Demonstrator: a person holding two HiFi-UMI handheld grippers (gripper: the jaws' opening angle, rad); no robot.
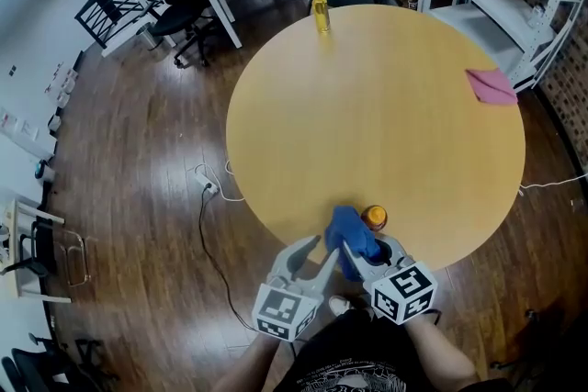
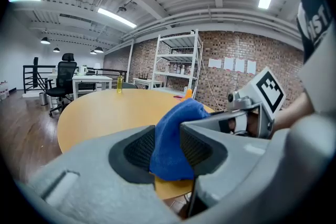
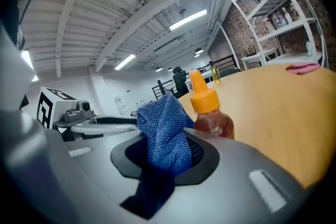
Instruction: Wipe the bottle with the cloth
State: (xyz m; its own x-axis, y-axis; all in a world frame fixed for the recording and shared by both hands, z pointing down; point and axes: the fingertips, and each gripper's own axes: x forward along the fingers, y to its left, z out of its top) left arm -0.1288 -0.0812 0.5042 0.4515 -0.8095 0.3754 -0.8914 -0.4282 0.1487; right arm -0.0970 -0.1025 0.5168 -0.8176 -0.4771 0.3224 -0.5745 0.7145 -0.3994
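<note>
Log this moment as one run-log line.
left tongs: shut on blue cloth | right tongs: shut on blue cloth | bottle: upright on table, beside blue cloth, ungripped

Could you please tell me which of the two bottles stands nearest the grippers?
The orange-capped bottle, by the blue cloth at the near edge of the table; the yellow bottle stands at its far edge.

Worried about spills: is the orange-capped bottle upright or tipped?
Upright: the bottle stands on the table, cap pointing up.

Blue cloth (image 1: 354, 234); orange-capped bottle (image 1: 373, 217); tan table (image 1: 367, 106).
</note>
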